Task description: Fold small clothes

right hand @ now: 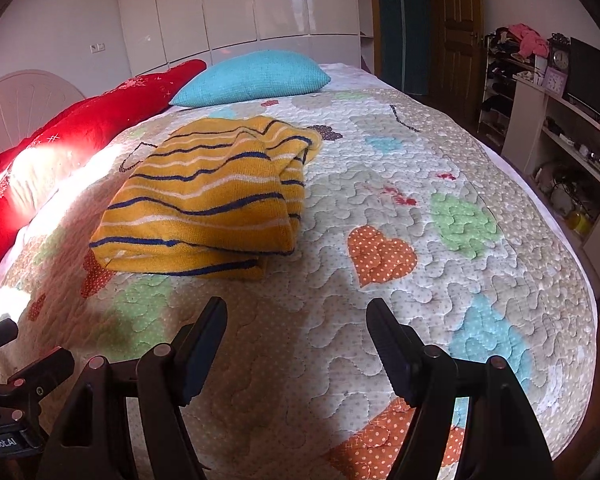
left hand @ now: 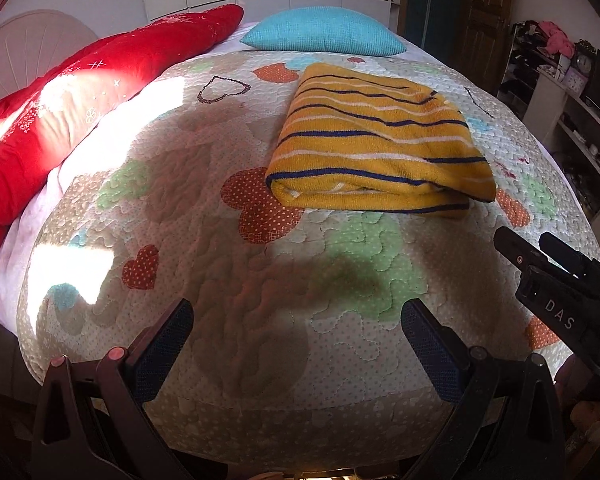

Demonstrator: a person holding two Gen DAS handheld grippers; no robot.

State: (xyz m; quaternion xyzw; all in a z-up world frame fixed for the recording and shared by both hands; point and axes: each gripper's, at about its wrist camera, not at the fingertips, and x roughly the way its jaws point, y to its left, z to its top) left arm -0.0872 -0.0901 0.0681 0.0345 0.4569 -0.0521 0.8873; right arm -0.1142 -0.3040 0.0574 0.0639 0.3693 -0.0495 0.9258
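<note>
A yellow knit garment with dark blue and white stripes (left hand: 380,144) lies folded into a flat rectangle on the quilted bedspread (left hand: 228,264); it also shows in the right wrist view (right hand: 208,200). My left gripper (left hand: 298,312) is open and empty, well short of the garment, over the near part of the bed. My right gripper (right hand: 296,312) is open and empty, near and to the right of the garment. The right gripper also shows at the right edge of the left wrist view (left hand: 532,244).
A red duvet (left hand: 68,92) lies along the bed's left side. A turquoise pillow (left hand: 324,32) sits at the far end. Shelves with clutter (right hand: 560,140) stand to the right of the bed. White wardrobes (right hand: 240,8) and a wooden door (right hand: 456,24) are behind.
</note>
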